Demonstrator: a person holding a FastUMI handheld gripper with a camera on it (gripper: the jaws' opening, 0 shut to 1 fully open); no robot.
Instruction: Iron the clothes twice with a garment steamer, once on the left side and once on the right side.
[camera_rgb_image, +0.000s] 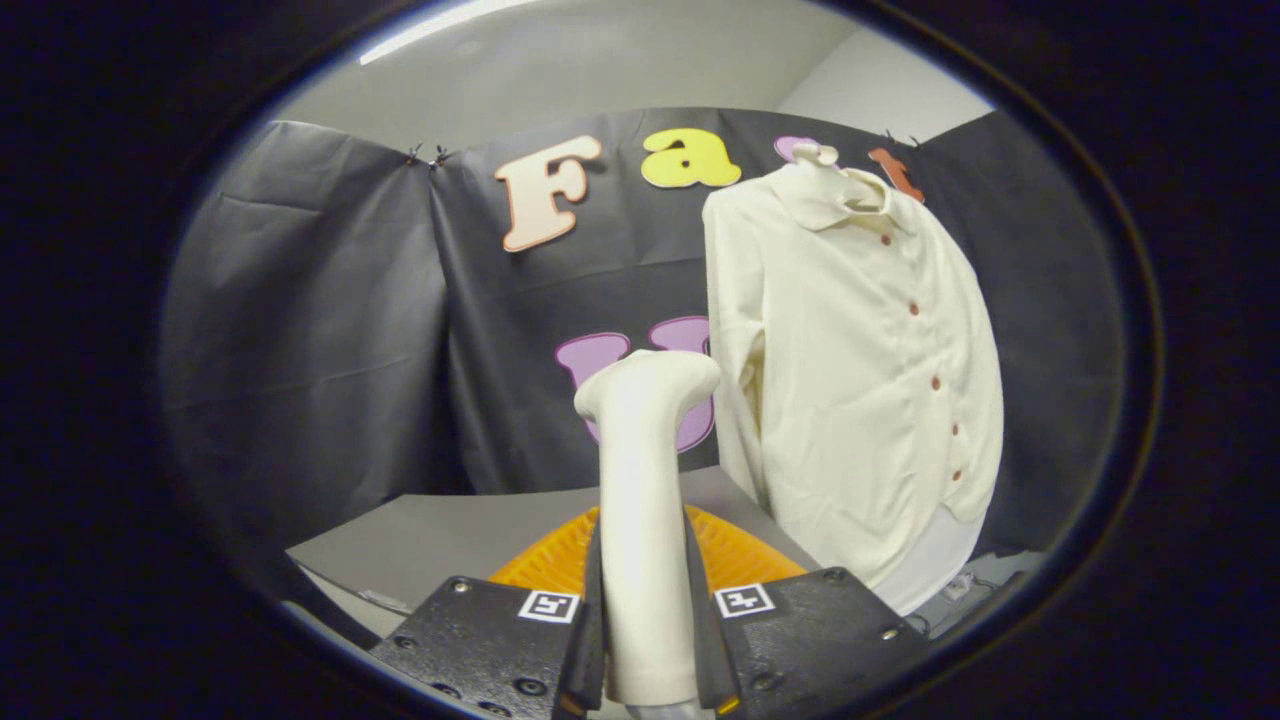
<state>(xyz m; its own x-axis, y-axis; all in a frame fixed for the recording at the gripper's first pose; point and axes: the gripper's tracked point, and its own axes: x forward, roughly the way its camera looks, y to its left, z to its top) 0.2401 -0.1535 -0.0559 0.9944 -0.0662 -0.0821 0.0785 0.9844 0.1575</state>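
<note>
A cream garment steamer (645, 470) stands upright between my fingers, its head bent toward the right at the top. My gripper (645, 610) is shut on the steamer's handle, both fingers pressing its sides. A cream long-sleeved shirt (860, 370) with small reddish buttons hangs on a hanger beyond the fingers and to their right, in front of the black cloth wall. The steamer's head is apart from the shirt, just left of its near sleeve.
An orange ribbed mat (735, 555) lies on the grey table (440, 540) just ahead of the fingers. Black cloth walls (320, 330) close the booth behind and to the left. A cable lies on the floor under the shirt's hem.
</note>
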